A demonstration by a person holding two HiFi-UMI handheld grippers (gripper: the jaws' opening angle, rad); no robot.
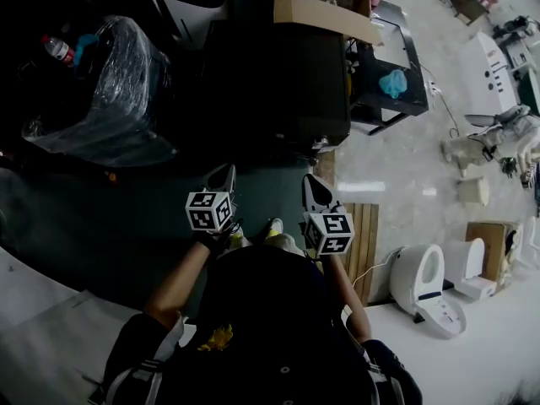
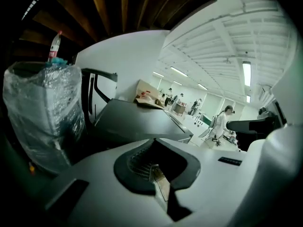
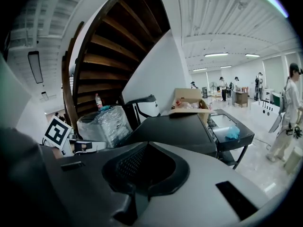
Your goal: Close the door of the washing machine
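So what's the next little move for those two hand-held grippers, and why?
Probably just draw both back and rest. The left hand-held gripper and the right hand-held gripper are shut on nothing, held short of the dark grey box-shaped machine, which already looks closed flat on top. The light is too dim to rule out a small gap.

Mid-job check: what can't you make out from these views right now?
- Door of the dark box-shaped appliance: the head view shows only its top; in both tool views the shut left tool and right tool cover its front. Open or closed: cannot tell.
- Contents of the clear-plastic-wrapped bundle: head view, too dark, with glare on the wrap.
- Inside of the brown cardboard box: head view, partly cut by the top edge.
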